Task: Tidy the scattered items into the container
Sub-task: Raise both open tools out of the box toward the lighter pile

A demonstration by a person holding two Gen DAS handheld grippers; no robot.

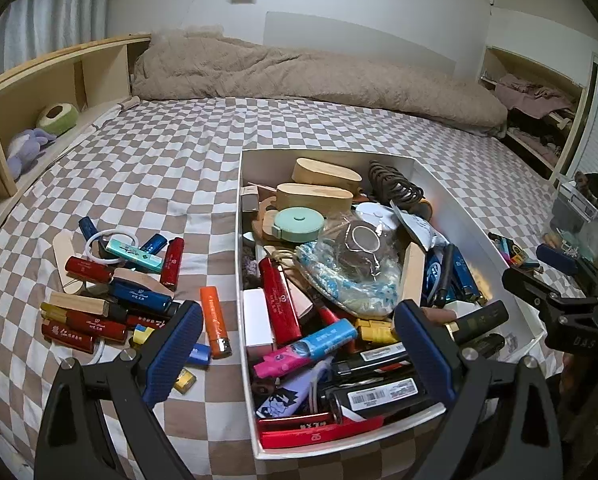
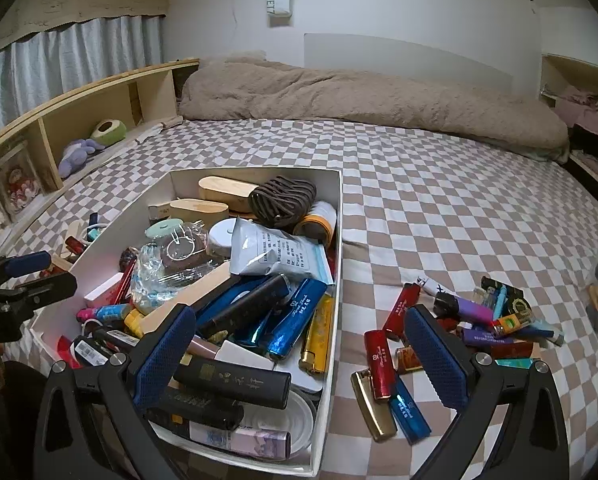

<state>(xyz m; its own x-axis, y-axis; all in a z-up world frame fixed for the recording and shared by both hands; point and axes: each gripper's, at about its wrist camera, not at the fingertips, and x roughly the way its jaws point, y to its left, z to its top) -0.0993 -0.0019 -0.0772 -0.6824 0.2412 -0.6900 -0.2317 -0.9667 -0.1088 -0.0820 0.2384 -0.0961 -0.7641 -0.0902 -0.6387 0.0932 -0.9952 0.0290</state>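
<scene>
A: Start big. Where does everything sit?

B: On the checked bedsheet point(image 1: 171, 152). The white box point(image 1: 471, 240) stands in the middle of it, already heaped with lighters, wooden cases and a plastic bag. One loose pile of lighters point(image 1: 99, 300) lies to its left, another pile point(image 2: 479, 320) to its right, both just beside the walls.

A: And the claws?

B: The left gripper point(image 1: 299, 344) hangs over the box's near left wall, jaws spread wide, nothing between them. The right gripper point(image 2: 299, 356) is the same: wide apart, empty, straddling the box's right wall.

A: What could go wrong?

B: I'd judge the box is the trouble. It's so full that another lighter dropped on the heap could slide off or roll back over the rim. Closer in, the orange lighter point(image 1: 216, 322) lies flat on soft cloth, so a jaw may bunch the sheet or nudge it away instead of catching it
</scene>
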